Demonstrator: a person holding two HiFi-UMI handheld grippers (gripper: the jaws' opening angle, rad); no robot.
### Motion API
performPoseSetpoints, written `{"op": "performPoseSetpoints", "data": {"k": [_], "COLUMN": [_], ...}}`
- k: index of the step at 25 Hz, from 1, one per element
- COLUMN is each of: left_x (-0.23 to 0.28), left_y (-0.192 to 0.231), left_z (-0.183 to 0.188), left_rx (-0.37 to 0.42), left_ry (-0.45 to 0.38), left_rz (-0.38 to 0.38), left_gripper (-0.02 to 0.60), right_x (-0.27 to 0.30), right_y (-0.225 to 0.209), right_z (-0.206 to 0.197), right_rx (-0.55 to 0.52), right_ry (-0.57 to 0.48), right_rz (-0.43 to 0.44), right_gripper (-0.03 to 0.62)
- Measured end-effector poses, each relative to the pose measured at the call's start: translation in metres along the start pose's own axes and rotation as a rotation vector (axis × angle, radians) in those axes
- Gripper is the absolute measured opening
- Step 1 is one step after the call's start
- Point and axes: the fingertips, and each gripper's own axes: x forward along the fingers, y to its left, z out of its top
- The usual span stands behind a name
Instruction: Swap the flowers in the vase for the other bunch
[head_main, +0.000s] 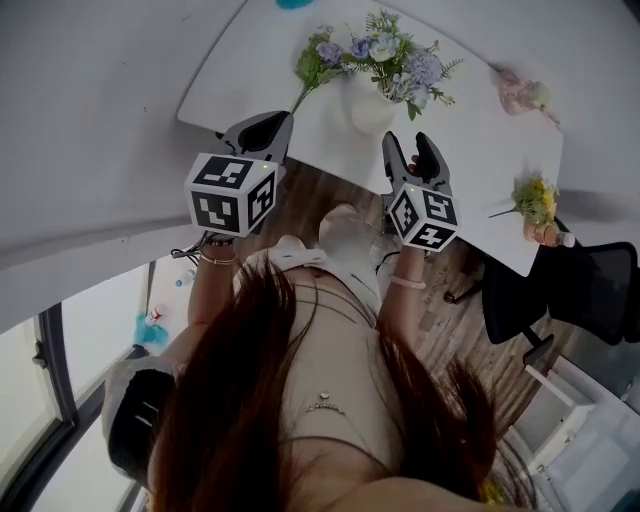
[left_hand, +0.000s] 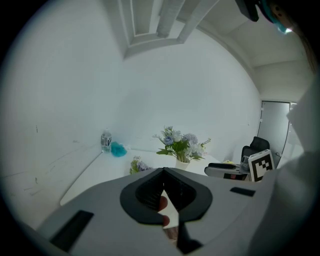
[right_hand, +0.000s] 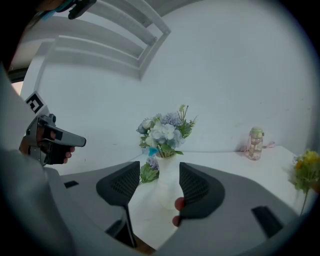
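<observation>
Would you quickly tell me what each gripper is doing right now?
Left gripper: closed, empty.
Right gripper: open, holding nothing.

Person observed: long dark reddish-brown hair (head_main: 240, 400), pale beige sleeveless top (head_main: 335, 365), fine chain with a small pendant (head_main: 323, 405). Thin bracelet (head_main: 215, 259) on the left wrist; pale wristband (head_main: 407, 282) on the right. Left claw (head_main: 262, 130) and right claw (head_main: 412, 148): grey shells, black ribbed pads. Left cube (head_main: 232, 192) and right cube (head_main: 424, 215): white, with black square markers.
</observation>
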Motion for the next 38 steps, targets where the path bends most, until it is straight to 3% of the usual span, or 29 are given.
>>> {"op": "performPoseSetpoints", "data": {"k": [6, 22, 38], "left_x": [-0.021, -0.067, -0.11], "left_y": [-0.001, -0.013, -0.016], "left_z": [-0.009, -0.036, -0.056], "left_rx": [0.009, 0.004, 0.031], "left_ry": [-0.002, -0.019, -0.034], "left_rz": [-0.031, -0.1, -0.127], "left_gripper": [0.005, 0.005, 0.005], "right_x": [-0.025, -0.083, -0.127], "right_y": [0.018, 0.054, 0.087], "right_z": [0.001, 0.0, 0.003], "right_rx": [-0.013, -0.071, -0.063], "right_ry": [-0.017, -0.05, -0.118], "right_rz": [-0.037, -0.117, -0.162], "right_gripper": [0.249, 0.079, 0.038]}}
